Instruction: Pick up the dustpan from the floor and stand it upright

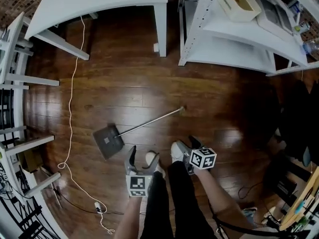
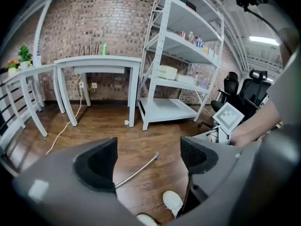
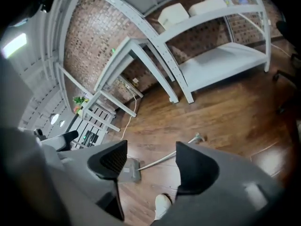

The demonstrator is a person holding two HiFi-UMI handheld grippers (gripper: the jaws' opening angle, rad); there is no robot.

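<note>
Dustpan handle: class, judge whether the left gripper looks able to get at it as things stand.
Probably yes. The left gripper, jaws apart, hangs close to the dustpan, whose handle lies flat on bare boards. Nothing lies between them; the person's shoe sits beside the gripper, clear of the handle.

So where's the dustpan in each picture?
Head view: the dustpan lies flat on the floor, left of middle, with its handle running up and right.
Left gripper view: only its metal handle shows, low between the jaws.
Right gripper view: the dustpan is low in the middle, its pan beside the left-hand jaw.
Shared landmark: the white shelf rack, beyond the handle's tip.
</note>
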